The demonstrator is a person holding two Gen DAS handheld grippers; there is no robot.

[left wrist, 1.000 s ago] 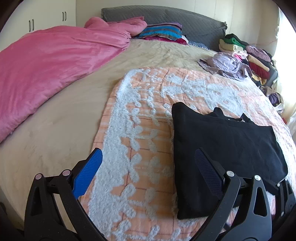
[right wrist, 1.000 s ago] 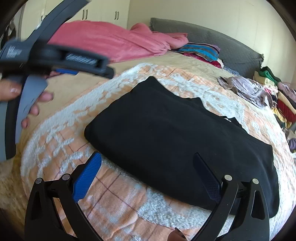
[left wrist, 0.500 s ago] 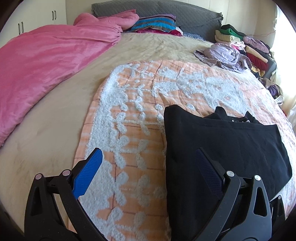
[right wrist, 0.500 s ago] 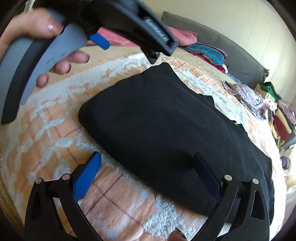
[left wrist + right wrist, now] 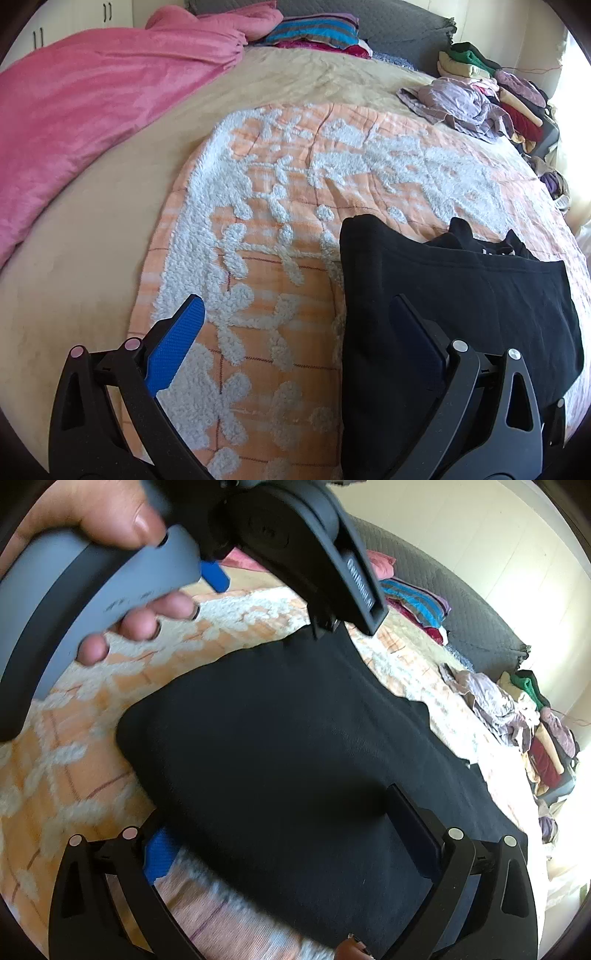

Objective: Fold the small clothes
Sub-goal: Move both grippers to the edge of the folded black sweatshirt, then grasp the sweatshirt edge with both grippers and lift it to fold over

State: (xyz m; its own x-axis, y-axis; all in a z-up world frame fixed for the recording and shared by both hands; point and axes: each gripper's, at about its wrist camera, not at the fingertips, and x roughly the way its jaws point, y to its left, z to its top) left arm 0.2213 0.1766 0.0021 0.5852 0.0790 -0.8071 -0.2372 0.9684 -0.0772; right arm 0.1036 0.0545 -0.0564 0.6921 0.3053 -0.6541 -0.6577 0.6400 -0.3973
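Spread wide and empty on the left gripper (image 5: 299, 321): one of the fingers (image 5: 181, 339) with its blue pad over the orange-and-white blanket (image 5: 295, 177), the other over the left edge of the black garment (image 5: 461, 295). Spread wide too on the right gripper (image 5: 280, 823), straddling the near edge of the same garment, nothing pinched. Lies flat, apparently partly folded, on the blanket on the bed (image 5: 85, 251), close in front of both tools.

Could go wrong in a few ways, by guess:
- **Closing on the top layer alone:** would peel the fold open instead of carrying it over.
- **Closing too deep:** would catch the tufted blanket along with the cloth and drag both.
- **Lifting unevenly between the two grippers:** would skew the fold and leave a crooked edge.
- **Little room between the tools:** from the right wrist, left gripper and the hand (image 5: 110, 535) holding it loom right above the garment's far corner, so possibly a bump.

Hard to make out:
- Blue pad of the right gripper, blurred and partly behind the garment's edge; cannot tell whether under the cloth or only beside it.
- Number of layers, lost in the black.
- Neckline or straps at the far edge, only a lump.
- Near edge, cut off by the gripper bodies.

Pile of clothes (image 5: 472, 99) and pink duvet (image 5: 92, 103) well apart, not in play.
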